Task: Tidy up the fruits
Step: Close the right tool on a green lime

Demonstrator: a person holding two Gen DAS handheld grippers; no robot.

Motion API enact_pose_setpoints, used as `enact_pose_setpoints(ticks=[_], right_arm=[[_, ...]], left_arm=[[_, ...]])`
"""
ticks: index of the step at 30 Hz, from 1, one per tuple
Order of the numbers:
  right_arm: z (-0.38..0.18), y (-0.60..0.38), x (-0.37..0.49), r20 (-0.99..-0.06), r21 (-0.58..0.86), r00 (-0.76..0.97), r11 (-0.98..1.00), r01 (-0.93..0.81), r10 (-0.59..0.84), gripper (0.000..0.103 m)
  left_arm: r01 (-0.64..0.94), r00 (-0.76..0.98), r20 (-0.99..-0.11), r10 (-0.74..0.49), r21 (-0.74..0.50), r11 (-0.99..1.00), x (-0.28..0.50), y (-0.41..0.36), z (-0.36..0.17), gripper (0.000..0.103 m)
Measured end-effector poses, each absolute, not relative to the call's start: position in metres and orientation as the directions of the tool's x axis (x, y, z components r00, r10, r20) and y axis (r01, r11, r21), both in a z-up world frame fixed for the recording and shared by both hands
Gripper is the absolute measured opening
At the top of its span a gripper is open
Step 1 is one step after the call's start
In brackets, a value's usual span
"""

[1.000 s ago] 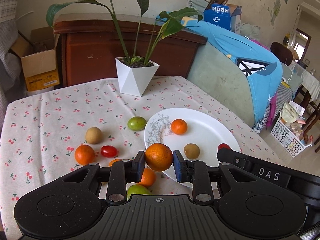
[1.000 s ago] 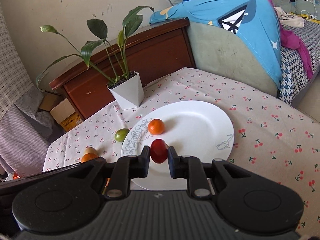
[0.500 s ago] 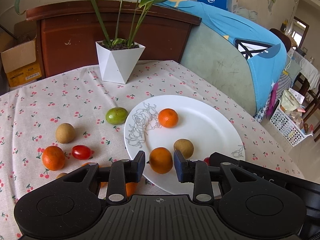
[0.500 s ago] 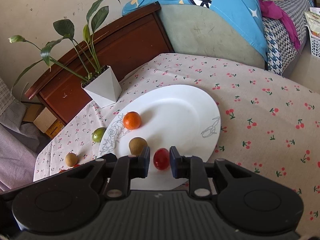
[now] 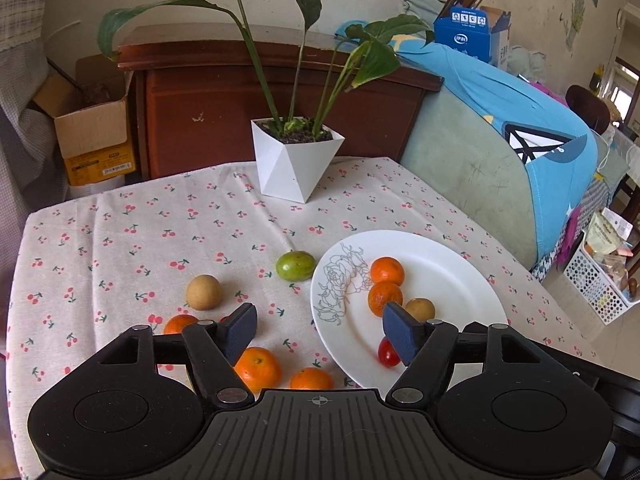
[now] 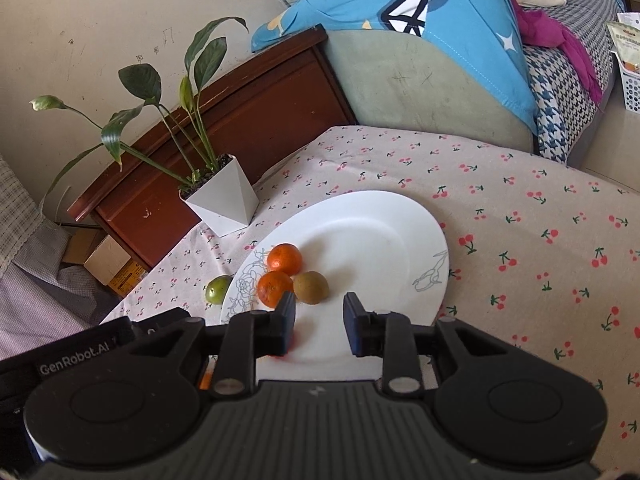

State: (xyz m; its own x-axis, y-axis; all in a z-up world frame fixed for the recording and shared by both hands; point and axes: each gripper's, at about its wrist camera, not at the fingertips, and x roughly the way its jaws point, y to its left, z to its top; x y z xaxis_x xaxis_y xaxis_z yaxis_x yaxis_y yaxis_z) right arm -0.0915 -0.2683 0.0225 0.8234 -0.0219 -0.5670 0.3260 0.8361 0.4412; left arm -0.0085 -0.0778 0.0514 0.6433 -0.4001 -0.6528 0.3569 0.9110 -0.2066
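Gathering the fruit onto the white plate is the evident purpose: two mandarins, touching each other, a brown round fruit and a red cherry tomato lie together on the plate's near-left part, beside its printed flower. Their tight cluster suggests each was set down at the rim nearest the grippers. The left gripper hangs above the plate's left edge with its jaws opening wide and nothing between them. The right gripper hovers over the near rim, its jaws parting too; the gap is empty, and a red blur just beside its left pad is probably the tomato. Outward on the cherry-print tablecloth the unsorted fruit lies: a green fruit just beside the plate, a second brown fruit, and three mandarins near the left gripper. A potted plant stands well behind, out of the working area.
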Motion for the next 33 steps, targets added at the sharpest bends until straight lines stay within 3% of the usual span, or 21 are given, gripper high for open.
enact_pose_setpoints(ticks=[16, 33], right_arm=[[0.02, -0.216, -0.095, -0.591, 0.386, 0.798, 0.91, 0.15, 0.12, 0.03], [-0.006, -0.174, -0.08, -0.653, 0.358, 0.728, 0.932, 0.052, 0.21, 0.035]], left_arm=[[0.21, 0.678, -0.674, -0.292, -0.204, 0.956, -0.015, -0.007, 0.053, 0.071], [0.168, 0.676, -0.701, -0.226, -0.152, 0.974, -0.021, 0.019, 0.034, 0.07]])
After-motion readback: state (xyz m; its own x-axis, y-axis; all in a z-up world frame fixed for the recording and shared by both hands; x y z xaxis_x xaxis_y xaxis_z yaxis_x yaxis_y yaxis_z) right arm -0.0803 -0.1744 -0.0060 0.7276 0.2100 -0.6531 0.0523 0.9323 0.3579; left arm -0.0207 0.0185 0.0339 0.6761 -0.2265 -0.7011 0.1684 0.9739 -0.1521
